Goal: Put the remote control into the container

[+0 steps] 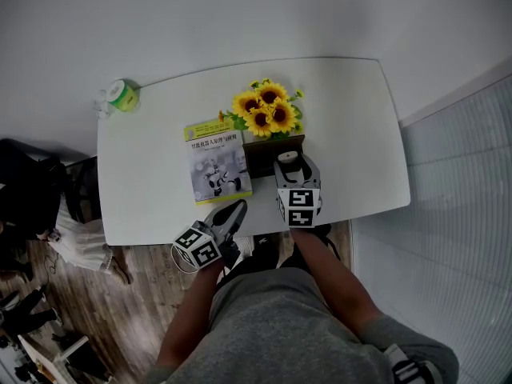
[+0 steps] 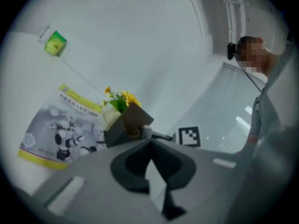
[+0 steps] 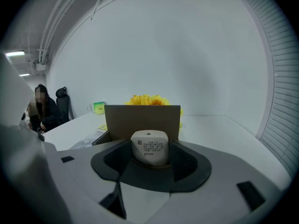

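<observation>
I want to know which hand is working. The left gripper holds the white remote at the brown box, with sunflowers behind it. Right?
Not quite: the right gripper holds the white remote at the brown box, with sunflowers behind it. The right gripper view shows it between those jaws; the left gripper is shut and empty.

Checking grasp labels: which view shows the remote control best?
Right gripper view: the remote control sits centred and close, its printed label visible, clamped by the right gripper. The head view shows it small, from above. In the left gripper view it can't be clearly made out.
</observation>
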Demonstrator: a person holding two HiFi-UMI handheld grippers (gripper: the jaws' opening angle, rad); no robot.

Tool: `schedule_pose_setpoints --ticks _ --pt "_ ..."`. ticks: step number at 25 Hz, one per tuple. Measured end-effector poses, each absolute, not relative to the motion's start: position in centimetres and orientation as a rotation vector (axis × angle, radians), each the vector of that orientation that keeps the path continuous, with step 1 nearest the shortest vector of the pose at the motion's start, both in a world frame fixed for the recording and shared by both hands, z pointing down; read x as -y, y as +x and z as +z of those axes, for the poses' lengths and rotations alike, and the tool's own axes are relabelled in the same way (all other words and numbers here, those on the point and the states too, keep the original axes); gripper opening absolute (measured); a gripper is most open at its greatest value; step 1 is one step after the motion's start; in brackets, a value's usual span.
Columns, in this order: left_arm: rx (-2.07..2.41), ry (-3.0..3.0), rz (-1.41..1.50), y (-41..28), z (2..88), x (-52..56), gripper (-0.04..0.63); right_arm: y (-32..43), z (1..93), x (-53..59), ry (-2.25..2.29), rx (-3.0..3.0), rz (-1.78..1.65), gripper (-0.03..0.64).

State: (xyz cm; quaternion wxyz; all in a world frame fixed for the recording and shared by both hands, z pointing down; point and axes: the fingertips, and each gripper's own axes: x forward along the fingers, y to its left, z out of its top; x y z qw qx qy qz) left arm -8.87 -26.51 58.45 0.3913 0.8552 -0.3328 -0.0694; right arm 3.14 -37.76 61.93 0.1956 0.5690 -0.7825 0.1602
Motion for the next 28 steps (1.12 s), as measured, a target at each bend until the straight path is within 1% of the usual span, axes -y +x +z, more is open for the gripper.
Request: schedule_pose_setpoints --ticks 11,21,28 --pt "0.853 2.168 -0.174 -8.9 58.5 25.7 -0.002 3.1 61.7 37.9 1.547 2.214 0.468 0.258" --pt "0.870 2.166 -0.192 -9.2 57.9 25.0 -0.002 3.7 59.5 37.3 1.555 2.257 0.451 0.258" --pt "0.875 2.205 -0.200 -9.0 57.4 25.2 -0.002 3.7 59.5 35.4 1.442 2.317 0.491 0.258"
